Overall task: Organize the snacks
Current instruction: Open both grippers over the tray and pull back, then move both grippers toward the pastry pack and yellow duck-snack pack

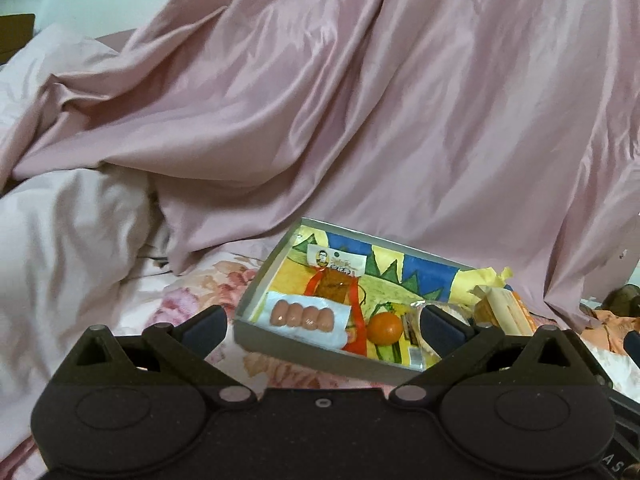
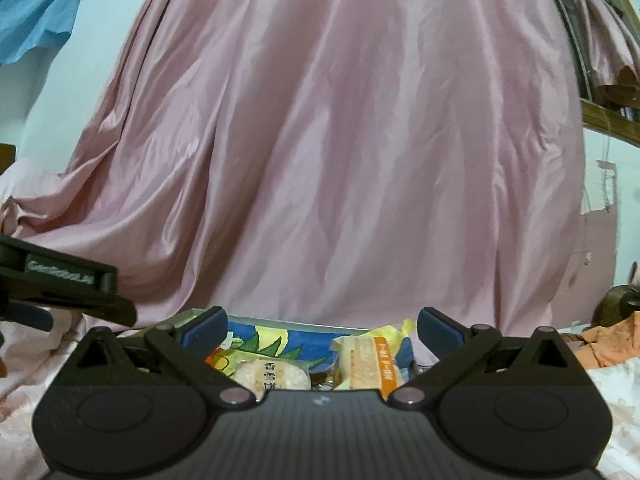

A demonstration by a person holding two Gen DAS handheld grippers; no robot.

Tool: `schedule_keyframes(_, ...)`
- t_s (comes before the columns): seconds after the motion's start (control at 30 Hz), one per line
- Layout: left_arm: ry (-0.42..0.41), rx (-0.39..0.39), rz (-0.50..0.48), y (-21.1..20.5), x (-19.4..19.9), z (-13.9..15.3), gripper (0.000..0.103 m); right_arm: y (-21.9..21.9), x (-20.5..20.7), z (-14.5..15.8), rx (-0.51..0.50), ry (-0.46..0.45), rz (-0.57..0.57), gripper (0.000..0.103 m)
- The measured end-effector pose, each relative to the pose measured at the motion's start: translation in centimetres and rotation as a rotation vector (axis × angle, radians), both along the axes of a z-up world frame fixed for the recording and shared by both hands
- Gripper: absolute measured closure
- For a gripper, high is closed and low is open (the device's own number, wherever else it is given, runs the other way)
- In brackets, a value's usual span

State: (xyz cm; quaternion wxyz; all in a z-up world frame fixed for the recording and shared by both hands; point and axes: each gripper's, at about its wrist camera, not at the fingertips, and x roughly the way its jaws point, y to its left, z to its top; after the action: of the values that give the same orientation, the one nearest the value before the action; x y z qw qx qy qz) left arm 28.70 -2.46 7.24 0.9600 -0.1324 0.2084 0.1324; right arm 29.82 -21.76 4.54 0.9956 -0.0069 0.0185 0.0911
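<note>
Risk noted: the tray [image 1: 256, 340] is sitting tilted on soft floral bedding [image 1: 192, 292], so a careless placement may be tipping it and rolling the orange [image 1: 385, 328] out. The sausage pack [image 1: 306, 314] is lying at its near left corner. The left gripper [image 1: 324, 322] is hovering just short of the tray, angled downward, jaws spread wide and empty. The right gripper [image 2: 322, 330] is pointing level over the rice cracker packet [image 2: 274, 374], likewise wide and carrying nothing

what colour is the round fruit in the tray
Orange; the round fruit shows best in the left wrist view.
</note>
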Motion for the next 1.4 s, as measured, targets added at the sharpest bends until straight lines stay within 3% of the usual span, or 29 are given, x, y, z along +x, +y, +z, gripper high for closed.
schedule_keyframes(0.4,-0.008,0.058,-0.045,-0.6,-6.3,0.5,0.001,-1.6,-4.9,0.6,0.026,0.035,0.007,0.0)
schedule_keyframes(0.9,0.041,0.128,-0.172,-0.8,-12.4,-2.6,0.001,-1.7,-11.2,-1.5,-0.035,0.11,0.018,0.0)
schedule_keyframes(1.4,0.129,0.137,-0.256,-0.1,-15.9,-6.4,0.001,-0.3,-16.0,-4.5,-0.113,0.268,0.089,0.0)
